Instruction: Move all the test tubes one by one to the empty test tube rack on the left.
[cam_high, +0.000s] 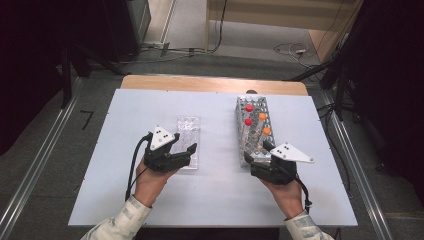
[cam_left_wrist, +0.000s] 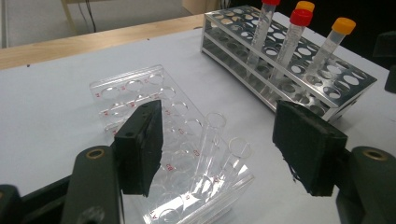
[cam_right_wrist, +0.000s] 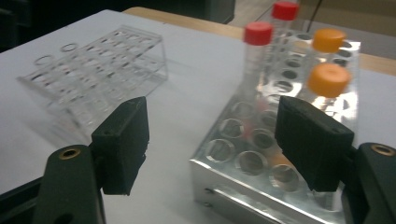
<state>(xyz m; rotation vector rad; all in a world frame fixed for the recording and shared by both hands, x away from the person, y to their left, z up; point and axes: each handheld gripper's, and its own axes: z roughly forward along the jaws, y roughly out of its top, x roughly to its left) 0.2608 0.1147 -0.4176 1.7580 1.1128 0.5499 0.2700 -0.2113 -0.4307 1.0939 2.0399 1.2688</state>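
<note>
White table (cam_high: 125, 150): clear rack (cam_high: 188, 134) with 2 uncapped tubes (cam_left_wrist: 212, 140) beside wide, empty left gripper (cam_high: 186, 152); right gripper (cam_high: 260, 151), open, at metal rack (cam_high: 252, 127) for capped tubes (cam_right_wrist: 256, 51).

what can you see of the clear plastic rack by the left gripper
The clear plastic rack is a see-through block with rows of round holes and small red marks beside them. It lies flat on the white table, left of the metal rack. Two uncapped clear tubes lean in its near end, between the left gripper's open jaws.
</note>
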